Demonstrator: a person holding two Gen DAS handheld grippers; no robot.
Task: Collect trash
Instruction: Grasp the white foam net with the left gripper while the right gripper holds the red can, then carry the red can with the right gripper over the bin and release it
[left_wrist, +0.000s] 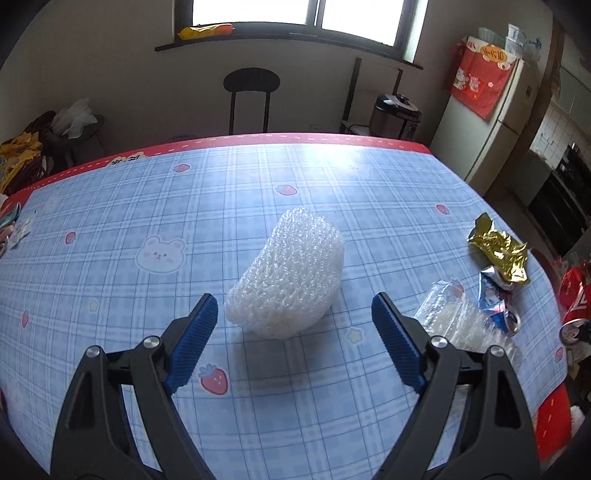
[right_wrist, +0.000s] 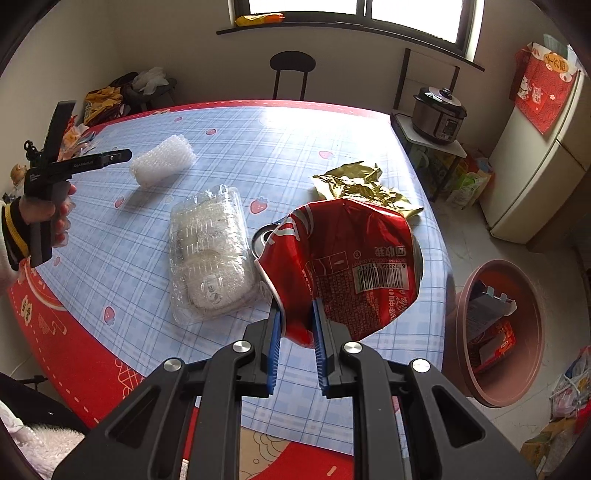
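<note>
Left gripper (left_wrist: 291, 308) wide open, empty, just short of white foam-mesh sleeve (left_wrist: 286, 278) mid-table (left_wrist: 110, 206). Foam: v. light, soft, springy; pinch across its short width. Right gripper (right_wrist: 295, 328) narrow, clamping crushed red aluminium can (right_wrist: 343, 266) by thin, slippery edge.

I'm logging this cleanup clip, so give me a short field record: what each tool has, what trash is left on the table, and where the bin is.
left tool: open, empty, just short of the white foam net
right tool: shut on crushed red can
left on table: foam net, clear plastic container, gold wrapper
bin: pink, on the floor right of the table, already holds cardboard
</note>
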